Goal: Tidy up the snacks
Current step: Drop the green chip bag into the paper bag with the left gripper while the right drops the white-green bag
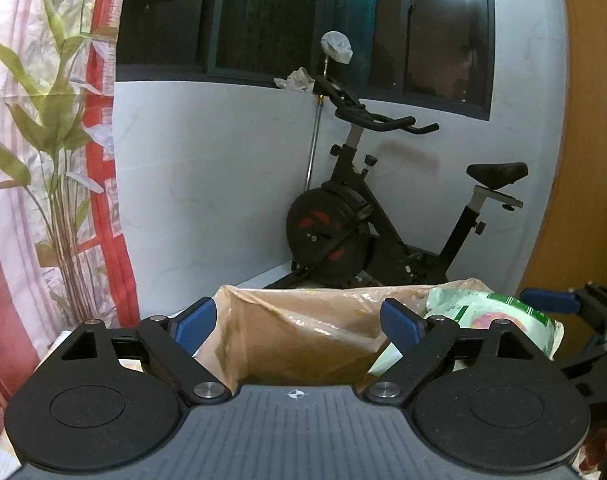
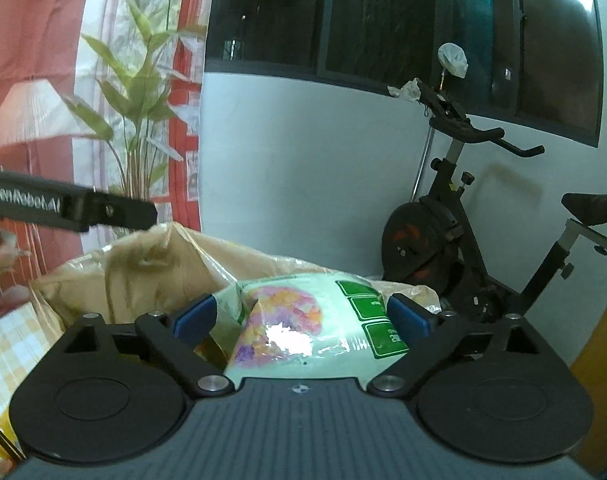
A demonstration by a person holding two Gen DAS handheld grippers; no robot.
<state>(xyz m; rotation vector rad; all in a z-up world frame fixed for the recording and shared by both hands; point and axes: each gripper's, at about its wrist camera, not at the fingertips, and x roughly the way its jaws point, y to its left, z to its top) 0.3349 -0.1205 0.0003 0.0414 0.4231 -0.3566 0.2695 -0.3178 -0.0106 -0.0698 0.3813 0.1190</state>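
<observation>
A translucent tan plastic bag point(image 1: 303, 328) stands open in front of me; it also shows in the right wrist view point(image 2: 151, 276). A pale green snack packet point(image 2: 303, 320) with a pink and orange picture and green labels lies at the bag's right side. My right gripper point(image 2: 301, 316) is wide open, its blue pads on either side of the packet; I cannot tell if they touch it. My left gripper point(image 1: 299, 320) is open and empty over the bag's mouth. The packet shows at the right in the left wrist view point(image 1: 499, 316).
A black exercise bike point(image 1: 367, 224) stands against the white wall behind the bag. A red and white curtain with a leaf print point(image 1: 43, 160) hangs at the left. A checked tablecloth point(image 2: 7, 344) lies under the bag. A wooden panel point(image 1: 583, 160) is at the right.
</observation>
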